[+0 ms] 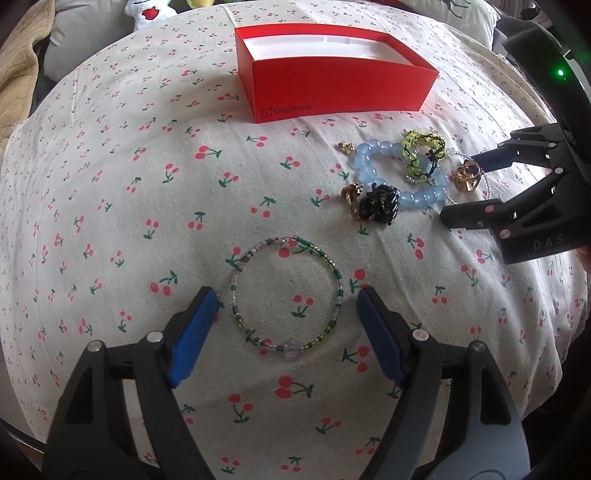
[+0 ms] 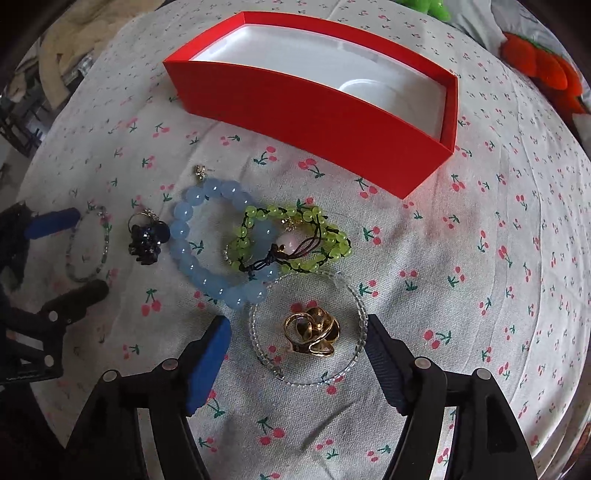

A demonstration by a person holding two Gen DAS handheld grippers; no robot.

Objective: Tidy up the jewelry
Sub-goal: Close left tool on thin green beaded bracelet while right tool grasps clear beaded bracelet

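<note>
A thin bracelet of green and clear seed beads [image 1: 338, 280] lies flat on the cherry-print cloth, and my left gripper [image 1: 286, 295] stands open astride it without touching. My right gripper [image 2: 295, 321] is open too. A gold ring [image 2: 312, 334] inside a clear bead bracelet [image 2: 360, 306] lies between its blue pads, apart from both. Beyond these lie a blue bead bracelet [image 2: 184, 221], a green bead bracelet [image 2: 332, 240] on black cord, a black cluster ring [image 2: 147, 240] and a small gold earring [image 2: 200, 171]. The open red box [image 2: 314, 122] with a white inside stands behind them.
The cherry-print cloth [image 1: 110, 221] covers a rounded cushion-like surface that falls away at its edges. A white plush toy [image 1: 146, 13] and pillows lie behind it on the left, and an orange plush [image 2: 546, 66] at the far right. In the left wrist view the right gripper [image 1: 460, 186] sits at the right edge.
</note>
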